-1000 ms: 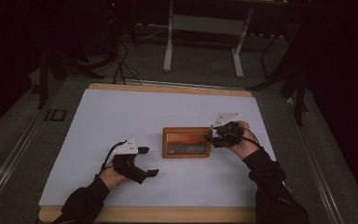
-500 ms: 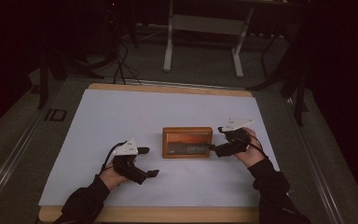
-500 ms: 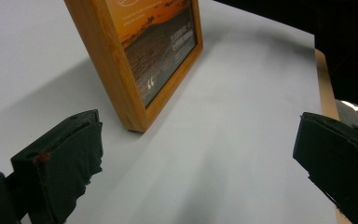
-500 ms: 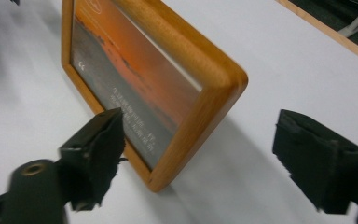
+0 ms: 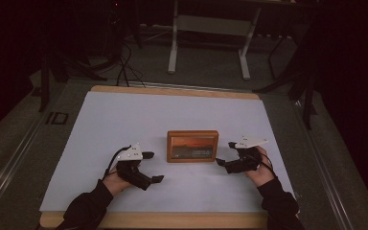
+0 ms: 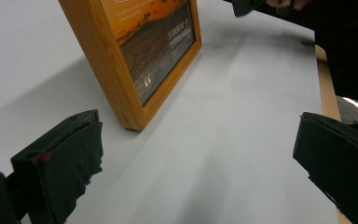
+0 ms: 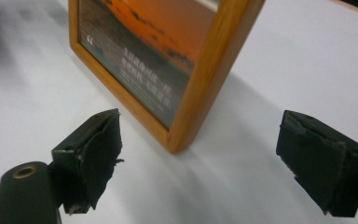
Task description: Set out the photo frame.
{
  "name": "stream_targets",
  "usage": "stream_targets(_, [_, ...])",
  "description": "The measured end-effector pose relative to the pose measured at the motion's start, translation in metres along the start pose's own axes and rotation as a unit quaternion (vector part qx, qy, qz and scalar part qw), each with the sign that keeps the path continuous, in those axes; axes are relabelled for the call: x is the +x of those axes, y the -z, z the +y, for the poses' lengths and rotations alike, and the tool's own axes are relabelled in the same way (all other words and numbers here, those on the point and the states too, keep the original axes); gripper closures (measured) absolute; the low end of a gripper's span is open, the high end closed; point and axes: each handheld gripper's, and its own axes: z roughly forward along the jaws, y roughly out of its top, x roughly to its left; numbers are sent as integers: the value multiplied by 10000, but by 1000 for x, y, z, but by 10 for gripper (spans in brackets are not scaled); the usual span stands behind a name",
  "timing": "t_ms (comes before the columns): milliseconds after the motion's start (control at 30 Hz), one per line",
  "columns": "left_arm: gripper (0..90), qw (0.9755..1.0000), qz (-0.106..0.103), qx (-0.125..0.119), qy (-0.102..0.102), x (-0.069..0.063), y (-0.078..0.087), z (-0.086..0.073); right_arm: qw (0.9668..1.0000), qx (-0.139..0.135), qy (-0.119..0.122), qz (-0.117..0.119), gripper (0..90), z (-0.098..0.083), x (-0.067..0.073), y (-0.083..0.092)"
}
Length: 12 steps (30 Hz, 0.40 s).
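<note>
Picture frame (image 5: 192,146) standing between two grippers.
Right gripper (image 5: 224,153) jaws have just been opening and are wide, frame corner just ahead, untouched. Left gripper (image 5: 153,166) jaws wide too, holding nothing.

The high view was dim overall: the room beyond the worktop (image 5: 124,120) sank into near black with a reddish tint at the corners, while the pale sheet on the worktop caught soft, even light from above. The picture frame (image 5: 192,146) looked slightly soft and grainy there. In the left gripper view, the picture frame (image 6: 135,56) cast a broad, faint shadow to its left, and a smoky blur lay beyond it. In the right gripper view, the picture frame (image 7: 168,60) was sharp near its corner, with a soft shadow to its right and blur at the upper left edge.
</note>
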Motion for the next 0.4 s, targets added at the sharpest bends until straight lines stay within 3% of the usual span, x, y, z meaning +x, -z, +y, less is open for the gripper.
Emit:
stream_targets(300, [17,10000,12,-28,-18,-2,1,-2,9999,6,89,-64,137,-18,3,-5])
stream_targets(400, [17,10000,15,-18,-28,-2,1,-2,9999,58,119,24,139,-19,4,-7])
